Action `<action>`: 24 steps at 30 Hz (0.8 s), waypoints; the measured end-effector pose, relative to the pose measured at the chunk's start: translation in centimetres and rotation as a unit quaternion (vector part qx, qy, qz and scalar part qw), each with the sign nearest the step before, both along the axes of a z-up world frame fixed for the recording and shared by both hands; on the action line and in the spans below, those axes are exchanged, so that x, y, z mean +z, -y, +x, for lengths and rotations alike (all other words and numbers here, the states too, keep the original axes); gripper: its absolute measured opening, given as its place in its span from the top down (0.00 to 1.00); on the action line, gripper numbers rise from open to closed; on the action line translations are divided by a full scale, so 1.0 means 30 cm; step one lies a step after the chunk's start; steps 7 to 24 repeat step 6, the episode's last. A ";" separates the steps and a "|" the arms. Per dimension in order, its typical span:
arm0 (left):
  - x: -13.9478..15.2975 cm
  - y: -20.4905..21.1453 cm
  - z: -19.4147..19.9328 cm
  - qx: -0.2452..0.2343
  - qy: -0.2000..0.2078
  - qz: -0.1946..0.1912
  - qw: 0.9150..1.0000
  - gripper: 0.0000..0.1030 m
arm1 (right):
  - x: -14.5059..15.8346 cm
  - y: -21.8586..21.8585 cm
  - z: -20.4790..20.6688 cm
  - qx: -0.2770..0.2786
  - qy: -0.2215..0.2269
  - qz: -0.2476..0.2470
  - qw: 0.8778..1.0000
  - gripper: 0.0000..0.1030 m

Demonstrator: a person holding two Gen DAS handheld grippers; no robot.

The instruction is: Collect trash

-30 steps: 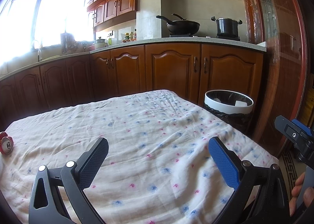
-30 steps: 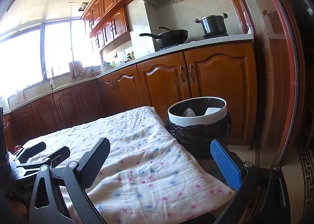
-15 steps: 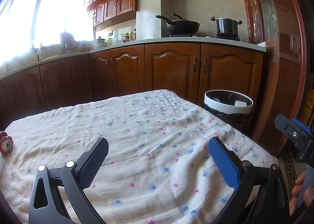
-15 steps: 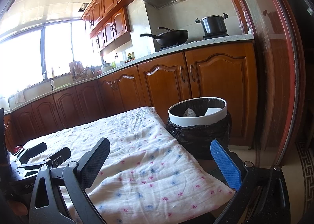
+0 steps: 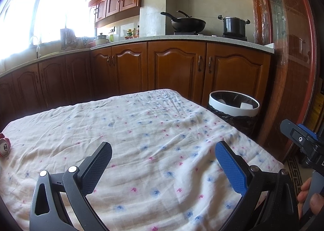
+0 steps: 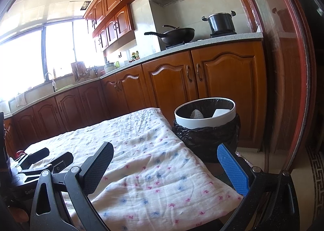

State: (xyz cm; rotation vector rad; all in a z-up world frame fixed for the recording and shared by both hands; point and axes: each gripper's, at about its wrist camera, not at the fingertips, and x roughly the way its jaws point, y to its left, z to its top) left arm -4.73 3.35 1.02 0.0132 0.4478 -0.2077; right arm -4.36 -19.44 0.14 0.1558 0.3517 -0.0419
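Nearest, my left gripper (image 5: 163,167) hangs over the cloth (image 5: 141,140), its two fingers spread wide with nothing between them. My right gripper (image 6: 165,167) is the same: two fingers wide apart, empty, over the cloth's near corner. Off at nine o'clock in the left view, one red can (image 5: 4,147) lies on its side at the cloth's edge, end facing me. At three o'clock my right hand (image 5: 309,196) shows around its handle. Farther, at one o'clock, one bin (image 6: 204,121) with a white rim and black liner stands on the floor just beside the table; two pale scraps lie inside. Beyond, on the stove, one wok (image 5: 187,23) and one pot (image 5: 233,24). Nothing has shifted since a second ago; both grippers hover as before.
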 end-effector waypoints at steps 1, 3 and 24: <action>0.002 -0.002 0.004 0.000 -0.002 -0.002 1.000 0.01 | 0.002 0.003 0.003 0.001 -0.001 0.001 1.000 0.00; 0.004 -0.006 0.012 0.001 -0.006 -0.004 1.000 0.01 | 0.003 0.005 0.010 0.001 -0.005 0.004 1.000 0.00; 0.006 -0.012 0.026 -0.001 -0.014 -0.009 1.000 0.01 | 0.002 0.000 0.019 0.002 -0.010 0.006 1.000 0.00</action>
